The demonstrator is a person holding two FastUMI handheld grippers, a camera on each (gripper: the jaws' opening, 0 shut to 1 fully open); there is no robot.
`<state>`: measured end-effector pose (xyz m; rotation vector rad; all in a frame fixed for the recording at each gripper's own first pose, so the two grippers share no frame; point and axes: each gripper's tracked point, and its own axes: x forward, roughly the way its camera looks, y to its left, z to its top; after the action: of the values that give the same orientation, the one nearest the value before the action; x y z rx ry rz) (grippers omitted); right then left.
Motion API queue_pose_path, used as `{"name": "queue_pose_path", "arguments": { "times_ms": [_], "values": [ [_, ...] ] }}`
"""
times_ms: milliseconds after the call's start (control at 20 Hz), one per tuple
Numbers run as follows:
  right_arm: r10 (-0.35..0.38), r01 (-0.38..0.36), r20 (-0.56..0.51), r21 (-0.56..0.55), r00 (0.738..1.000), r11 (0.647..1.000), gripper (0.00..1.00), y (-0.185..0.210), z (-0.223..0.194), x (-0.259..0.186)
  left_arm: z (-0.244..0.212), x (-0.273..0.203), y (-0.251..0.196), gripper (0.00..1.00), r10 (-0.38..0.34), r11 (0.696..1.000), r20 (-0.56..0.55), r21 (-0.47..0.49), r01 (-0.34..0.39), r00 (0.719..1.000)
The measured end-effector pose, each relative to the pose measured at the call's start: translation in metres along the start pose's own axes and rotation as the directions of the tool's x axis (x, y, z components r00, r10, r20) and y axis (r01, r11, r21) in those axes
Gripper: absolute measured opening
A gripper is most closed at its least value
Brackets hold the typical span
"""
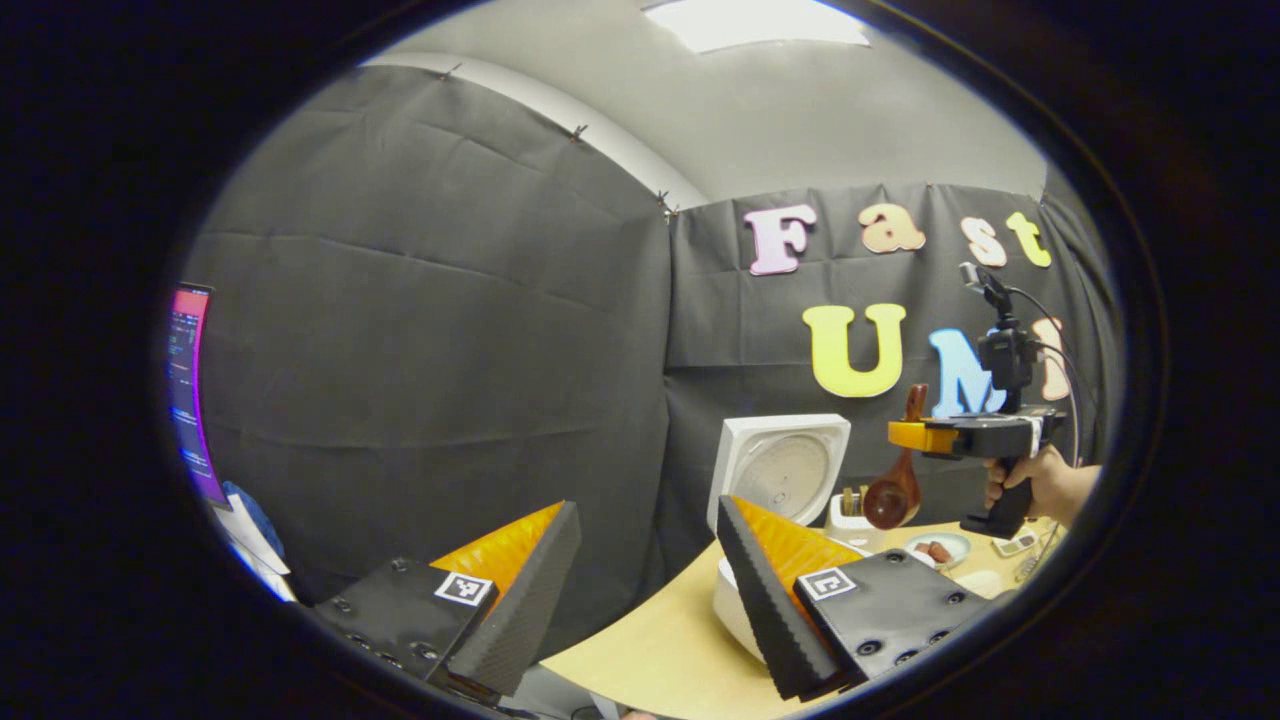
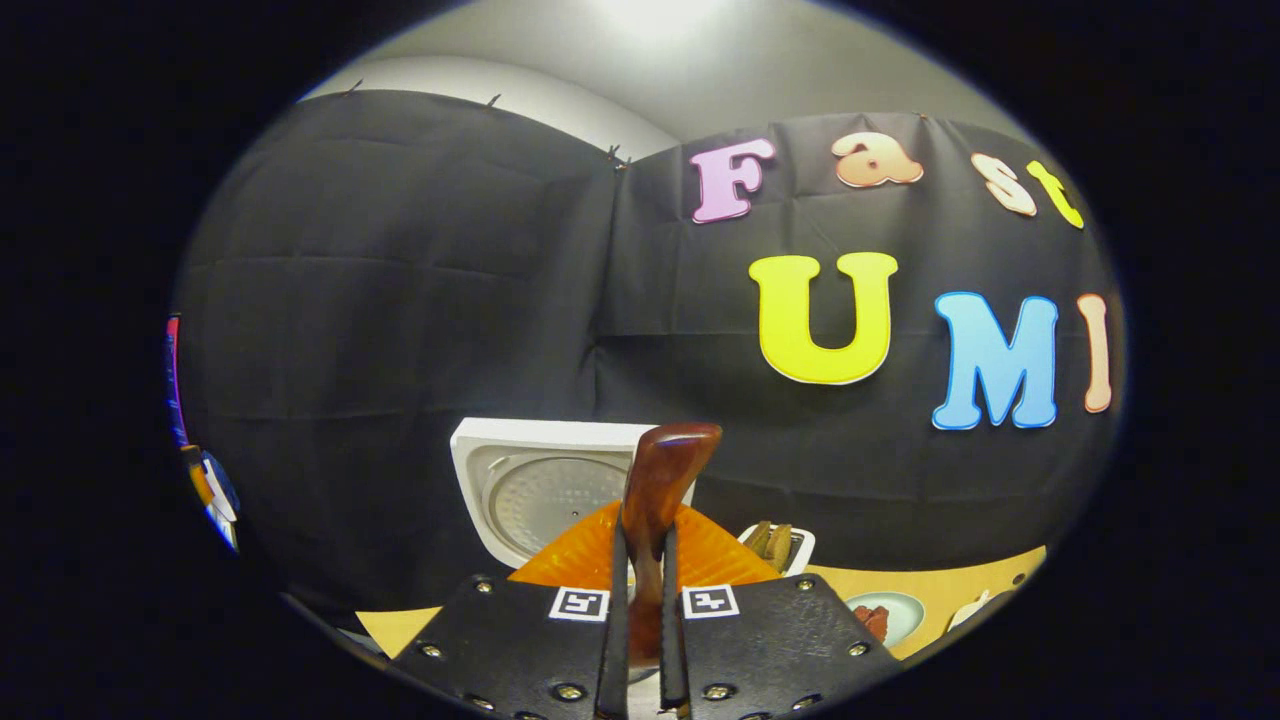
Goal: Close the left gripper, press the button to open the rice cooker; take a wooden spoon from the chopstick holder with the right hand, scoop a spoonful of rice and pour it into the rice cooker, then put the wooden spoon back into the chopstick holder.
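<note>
In the right gripper view my right gripper is shut on the handle of the wooden spoon, whose end sticks up past the fingers. The left gripper view shows that spoon hanging bowl-down from the right gripper, just above the white chopstick holder; a hand holds that gripper. The white rice cooker stands on the table with its lid raised. My left gripper is open, its right finger in front of the cooker's body. The cooker lid and the holder lie behind my right fingers.
A small plate with reddish food sits on the yellow table right of the holder, also seen as the plate in the right gripper view. A lit monitor stands at the far left. Black cloth walls close the back.
</note>
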<state>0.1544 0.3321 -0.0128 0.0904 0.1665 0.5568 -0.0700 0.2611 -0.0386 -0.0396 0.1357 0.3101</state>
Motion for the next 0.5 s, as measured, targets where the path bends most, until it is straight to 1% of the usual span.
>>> {"name": "queue_pose_path", "arguments": {
  "times_ms": [250, 300, 500],
  "values": [
    [-0.055, 0.055, 0.002, 0.047, 0.998, 0.997, 0.12, -0.046, 0.008, -0.034, 0.01, 0.001, -0.03, 0.99, -0.048, 0.999, 0.019, -0.002, 0.048, 0.999],
    [-0.07, 0.07, 0.004, 0.052, 0.998, 0.996, 0.12, -0.057, 0.009, -0.041, 0.011, 0.001, -0.042, 0.92, -0.058, 0.998, 0.02, -0.003, 0.058, 0.998],
    [-0.129, 0.128, 0.006, 0.065, 0.992, 0.99, 0.13, -0.101, 0.012, -0.066, 0.016, 0.006, -0.076, 0.92, -0.105, 0.994, 0.028, -0.008, 0.106, 0.994]
  ]
}}
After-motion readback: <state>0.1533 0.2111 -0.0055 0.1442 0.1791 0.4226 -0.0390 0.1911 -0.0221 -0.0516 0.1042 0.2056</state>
